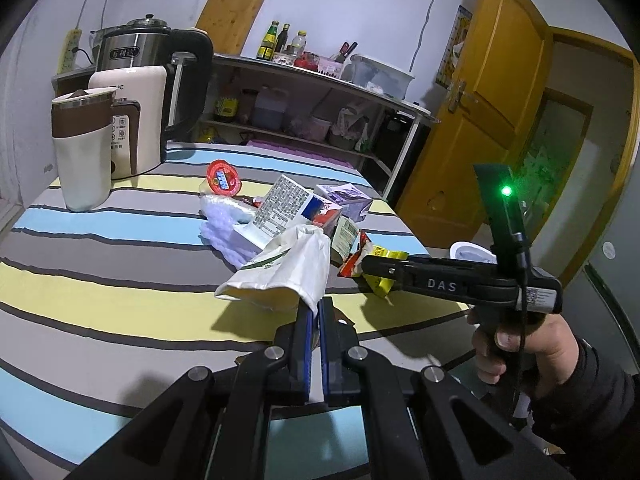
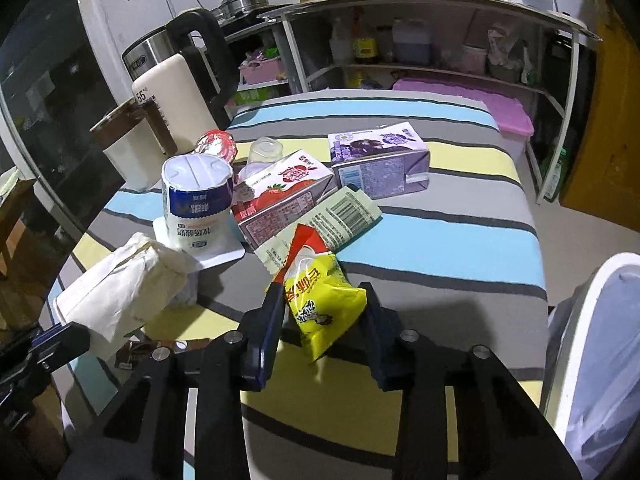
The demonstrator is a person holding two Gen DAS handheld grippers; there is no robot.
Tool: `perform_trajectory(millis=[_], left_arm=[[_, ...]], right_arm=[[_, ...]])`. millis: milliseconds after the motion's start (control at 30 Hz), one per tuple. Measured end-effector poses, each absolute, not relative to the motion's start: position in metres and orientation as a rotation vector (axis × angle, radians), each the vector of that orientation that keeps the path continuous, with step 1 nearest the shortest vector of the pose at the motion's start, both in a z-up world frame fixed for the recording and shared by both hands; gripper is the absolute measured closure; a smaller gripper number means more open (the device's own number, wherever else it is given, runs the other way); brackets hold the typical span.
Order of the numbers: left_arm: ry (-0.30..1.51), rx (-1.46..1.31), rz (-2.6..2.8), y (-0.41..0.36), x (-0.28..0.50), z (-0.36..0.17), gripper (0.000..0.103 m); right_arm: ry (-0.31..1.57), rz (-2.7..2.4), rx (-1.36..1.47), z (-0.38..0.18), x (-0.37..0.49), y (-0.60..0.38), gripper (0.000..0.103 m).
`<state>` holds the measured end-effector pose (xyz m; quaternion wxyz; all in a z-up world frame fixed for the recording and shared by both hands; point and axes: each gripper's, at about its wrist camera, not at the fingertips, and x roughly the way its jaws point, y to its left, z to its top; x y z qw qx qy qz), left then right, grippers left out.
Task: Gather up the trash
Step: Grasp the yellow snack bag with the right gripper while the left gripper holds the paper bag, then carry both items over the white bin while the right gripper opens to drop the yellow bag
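Note:
A white paper bag [image 1: 296, 264] hangs crumpled from my left gripper [image 1: 316, 308], which is shut on its lower corner; the right wrist view shows the same bag [image 2: 120, 292] at the left. My right gripper [image 2: 322, 304] has its fingers on both sides of a yellow and red snack packet [image 2: 324, 300], and the pads press its edges. From the left wrist view that gripper [image 1: 366, 266] reaches in from the right onto the packet [image 1: 380, 280]. Behind it lie a yoghurt cup [image 2: 198, 204], a strawberry milk carton [image 2: 284, 200], a purple carton [image 2: 380, 160] and a pale green wrapper [image 2: 336, 216].
The trash lies on a table with a striped cloth [image 2: 440, 240]. A white bin with a liner [image 2: 592, 320] stands at the table's right edge. A kettle [image 1: 160, 64], a cream flask [image 1: 132, 120] and a lidded cup [image 1: 82, 144] stand at the far left. Shelves [image 2: 440, 68] run behind.

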<state>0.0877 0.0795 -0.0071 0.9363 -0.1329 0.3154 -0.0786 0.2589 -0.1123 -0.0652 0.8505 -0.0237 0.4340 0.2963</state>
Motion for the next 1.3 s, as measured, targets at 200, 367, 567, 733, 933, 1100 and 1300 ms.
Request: perform_trajectory(millis=[200,367,567,733,933,1100,1300], left_arm=[[0.651,-0.266,-0.177,0.068,0.088,-0.006,0.1],[0.663,-0.257,-0.201,0.054,0.091,-0.005,0.1],[0.662,-0.226,-0.246,0.031,0.096,0.002,0.1],[0.662,-0.188,-0.302,0.003,0.106,0.008,0.1],[0.665,-0.136,-0.386,-0.039,0.123,0.012,0.1],[0.663,-0.099,-0.455,-0.074,0.139,0.014,0.1],[0.67,-0.056,-0.556,-0.122,0.155,0.015,0.1]], right_arm=[[0.901,0.623,-0.026,-0.057,0.243,-0.126,0.066],[0.885,0.607,-0.006,-0.05,0.228,-0.146,0.066],[0.856,0.571,0.024,-0.038,0.212,-0.174,0.066],[0.836,0.521,0.058,-0.031,0.204,-0.205,0.066],[0.822,0.437,0.097,-0.028,0.199,-0.247,0.066],[0.818,0.352,0.12,-0.029,0.197,-0.284,0.066],[0.826,0.265,0.15,-0.034,0.198,-0.324,0.066]])
